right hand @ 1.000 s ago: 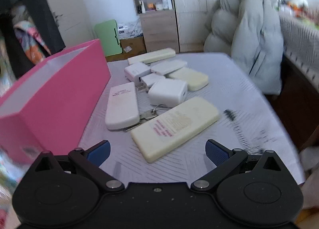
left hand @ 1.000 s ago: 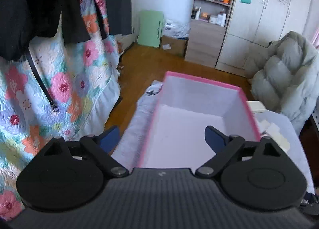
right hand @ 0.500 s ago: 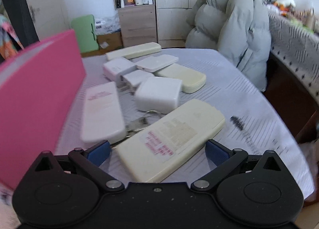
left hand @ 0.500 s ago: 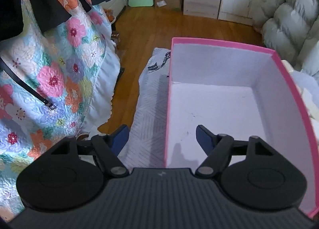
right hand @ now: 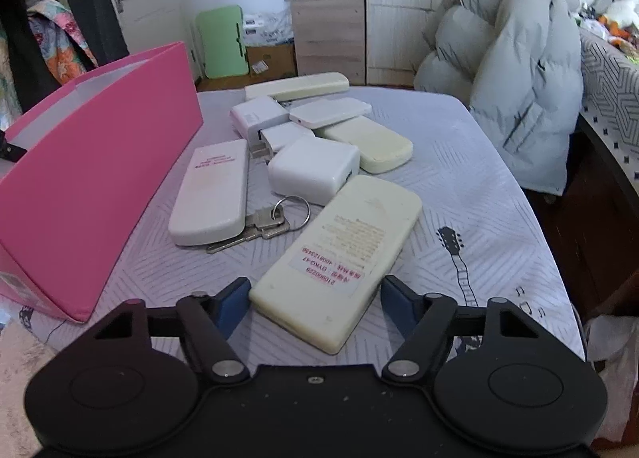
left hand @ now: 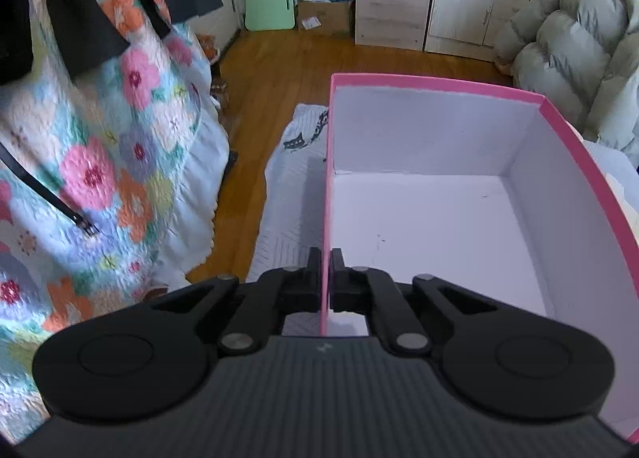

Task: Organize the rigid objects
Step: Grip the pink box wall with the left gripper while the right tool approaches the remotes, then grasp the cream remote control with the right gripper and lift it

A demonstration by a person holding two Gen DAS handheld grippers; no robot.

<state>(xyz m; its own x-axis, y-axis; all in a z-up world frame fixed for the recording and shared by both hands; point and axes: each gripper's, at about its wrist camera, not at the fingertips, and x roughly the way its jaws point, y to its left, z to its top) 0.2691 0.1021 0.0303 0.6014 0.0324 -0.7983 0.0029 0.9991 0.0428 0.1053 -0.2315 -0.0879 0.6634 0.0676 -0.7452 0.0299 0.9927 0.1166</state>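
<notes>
Left wrist view: the left tool (left hand: 326,270) is clamped on the near left wall of the pink box (left hand: 439,83), one finger outside and one inside, its jaws just drawn together; the box stands open, its white inside bare, on the grey patterned cloth of the desk (left hand: 287,210); a floral quilt (left hand: 100,162) hangs to the left over the wooden floor (left hand: 287,70).

Right wrist view: the right tool (right hand: 315,298) has just been narrowing, yet its blue pads stand either side of the near end of a cream remote (right hand: 339,258) without pressing it; the remote lies label up on the desk (right hand: 479,178); a set of keys (right hand: 259,224) lies just beyond, touching a white remote (right hand: 211,190); behind them sits a cluster of white chargers (right hand: 311,170) and further remotes; the pink box (right hand: 100,154) stands to the left; a grey puffer jacket (right hand: 511,58) is heaped at the far right.
</notes>
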